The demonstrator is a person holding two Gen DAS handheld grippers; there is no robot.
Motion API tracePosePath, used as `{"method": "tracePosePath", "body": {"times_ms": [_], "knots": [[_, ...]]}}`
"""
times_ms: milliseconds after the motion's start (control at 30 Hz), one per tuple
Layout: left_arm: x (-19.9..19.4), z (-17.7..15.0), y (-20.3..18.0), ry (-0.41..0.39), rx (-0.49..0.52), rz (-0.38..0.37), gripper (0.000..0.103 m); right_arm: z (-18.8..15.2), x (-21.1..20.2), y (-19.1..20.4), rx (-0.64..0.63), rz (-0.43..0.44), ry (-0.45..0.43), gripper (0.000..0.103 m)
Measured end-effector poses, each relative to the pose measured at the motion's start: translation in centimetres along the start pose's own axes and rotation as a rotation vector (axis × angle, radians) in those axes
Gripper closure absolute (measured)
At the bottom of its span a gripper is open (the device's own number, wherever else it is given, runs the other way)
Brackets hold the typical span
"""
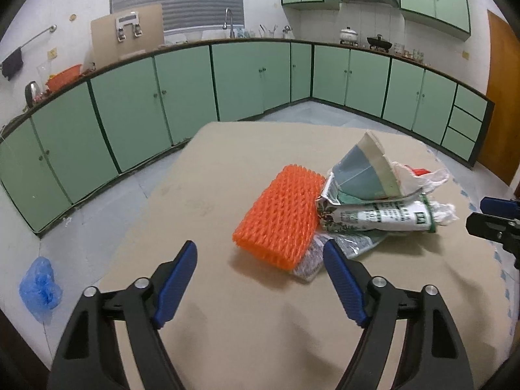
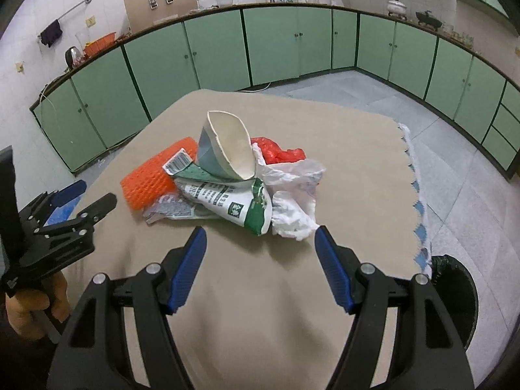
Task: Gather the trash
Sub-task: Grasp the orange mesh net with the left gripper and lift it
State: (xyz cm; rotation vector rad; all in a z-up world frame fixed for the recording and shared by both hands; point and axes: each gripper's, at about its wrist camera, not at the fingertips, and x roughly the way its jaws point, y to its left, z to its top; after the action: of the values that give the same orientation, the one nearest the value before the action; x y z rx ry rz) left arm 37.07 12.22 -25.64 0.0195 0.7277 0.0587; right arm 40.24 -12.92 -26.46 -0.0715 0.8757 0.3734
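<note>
Both tools, left tool (image 1: 260, 253) and right tool (image 2: 260, 239), hover with jaws apart and empty over the beige surface (image 1: 227, 169). Trash sits piled mid-surface: orange foam net (image 1: 279, 217), green-white wrapper (image 2: 234, 204), crushed paper cup (image 2: 227, 146). Only the right view shows the black-lined bin (image 2: 455, 295) beside the surface's right edge; only the left shows a blue bag (image 1: 40, 287) on the floor.

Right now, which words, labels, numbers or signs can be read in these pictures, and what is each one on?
None can be read for certain.
White and green wrapper: dark printed characters and a green square logo, too blurred to read.
Barcode label on the trash pile: digits too small.
Clear printed packet: pattern only, unreadable.
</note>
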Motion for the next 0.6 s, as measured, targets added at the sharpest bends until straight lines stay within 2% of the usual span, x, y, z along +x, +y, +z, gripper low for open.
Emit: {"method": "tracePosePath", "body": {"times_ms": [133,200,233,267,333,500,600], "knots": [[2.7,0.0,-0.2,0.037,0.007,-0.003,0.029,0.3,1.3,-0.4,0.0,-0.002,0.013,0.036],[3.6,0.0,0.0,0.058,0.001,-0.017,0.046,0.4,1.5,-0.4,-0.006,0.001,0.012,0.036],[4.1,0.0,0.1,0.073,0.0,-0.029,0.068,0.5,1.5,-0.4,-0.011,0.005,0.006,0.036],[4.2,-0.1,0.2,0.077,-0.005,-0.039,0.085,0.7,1.5,-0.4,-0.015,0.005,0.004,0.036],[4.1,-0.1,0.3,0.071,-0.013,-0.061,0.097,0.8,1.6,-0.2,-0.019,0.013,0.001,0.036],[2.1,-0.2,0.5,0.001,-0.035,-0.037,0.098,1.6,1.5,0.7,-0.033,0.041,-0.02,0.036],[0.1,0.0,0.9,-0.05,-0.049,-0.029,0.098,2.3,1.3,1.7,-0.053,0.066,-0.034,0.042]]}}
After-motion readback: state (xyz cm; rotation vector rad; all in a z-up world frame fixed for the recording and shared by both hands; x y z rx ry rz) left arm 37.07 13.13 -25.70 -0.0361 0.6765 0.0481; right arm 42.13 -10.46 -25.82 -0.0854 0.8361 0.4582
